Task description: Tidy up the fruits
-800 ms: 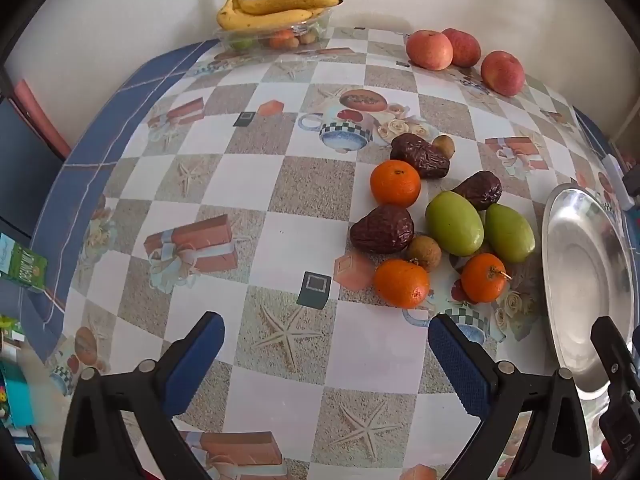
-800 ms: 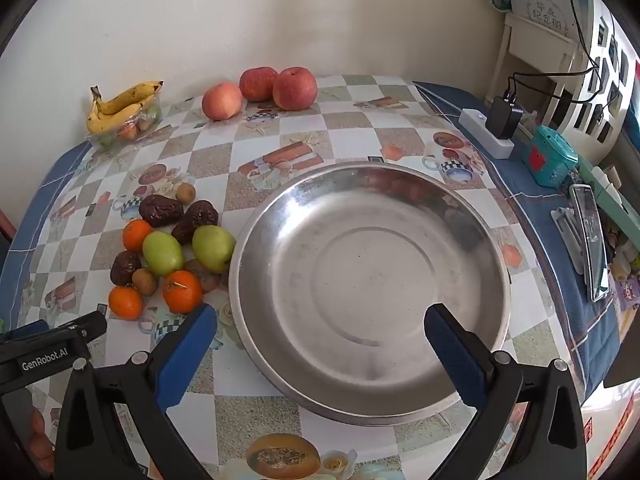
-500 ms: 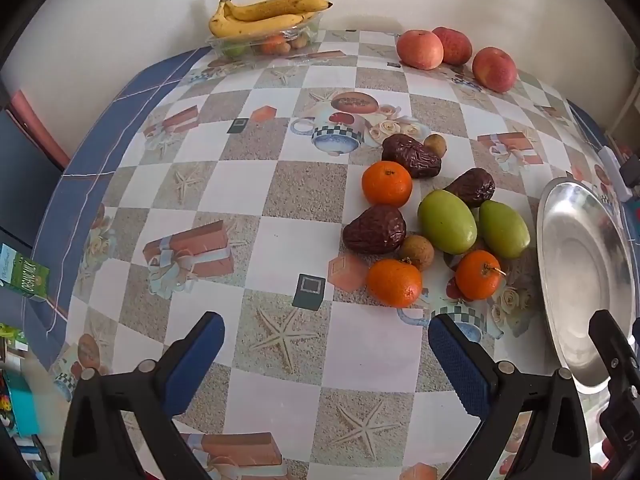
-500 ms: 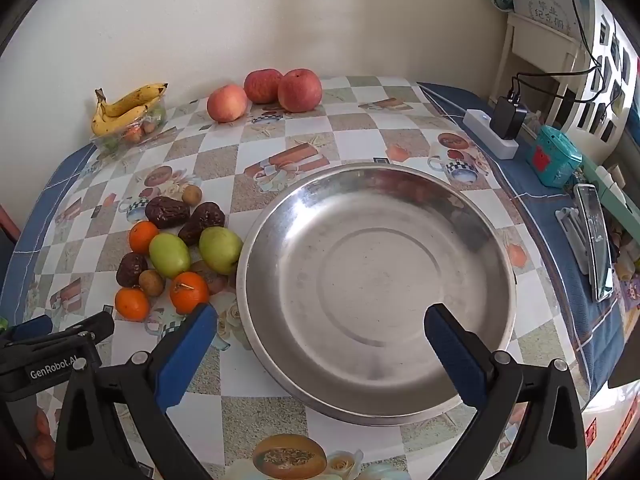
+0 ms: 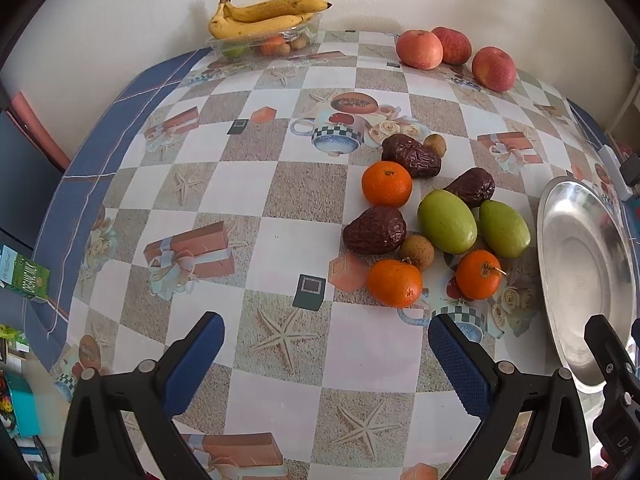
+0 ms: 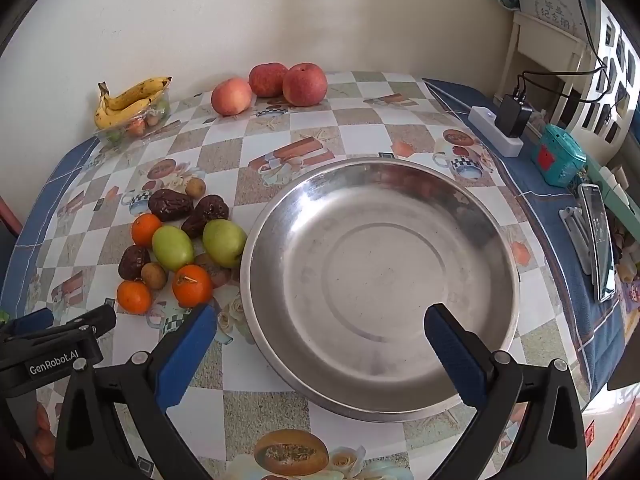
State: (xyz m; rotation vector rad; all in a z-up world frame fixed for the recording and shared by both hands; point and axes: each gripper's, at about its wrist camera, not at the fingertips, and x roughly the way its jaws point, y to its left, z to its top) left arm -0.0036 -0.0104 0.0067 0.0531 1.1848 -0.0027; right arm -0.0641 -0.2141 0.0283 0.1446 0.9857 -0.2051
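A cluster of small fruit lies on the patterned tablecloth: three oranges (image 5: 394,283), two green fruits (image 5: 447,221), three dark wrinkled dates (image 5: 374,230) and small brown longans (image 5: 417,252). The cluster also shows in the right wrist view (image 6: 173,248), just left of a large empty steel bowl (image 6: 492,216). My left gripper (image 5: 326,362) is open and empty, a little short of the cluster. My right gripper (image 6: 322,354) is open and empty over the bowl's near rim. Three red apples (image 6: 305,84) sit at the back.
A clear plastic tray (image 5: 304,36) with bananas (image 5: 260,20) on top stands at the back left by the wall. A power strip (image 6: 496,130), a teal box (image 6: 558,156) and a phone (image 6: 598,236) lie along the right edge. The bowl shows at the left view's right edge (image 5: 560,240).
Both grippers have moved slightly forward and the fruit looks a bit closer. Nothing was picked up and both stay open.
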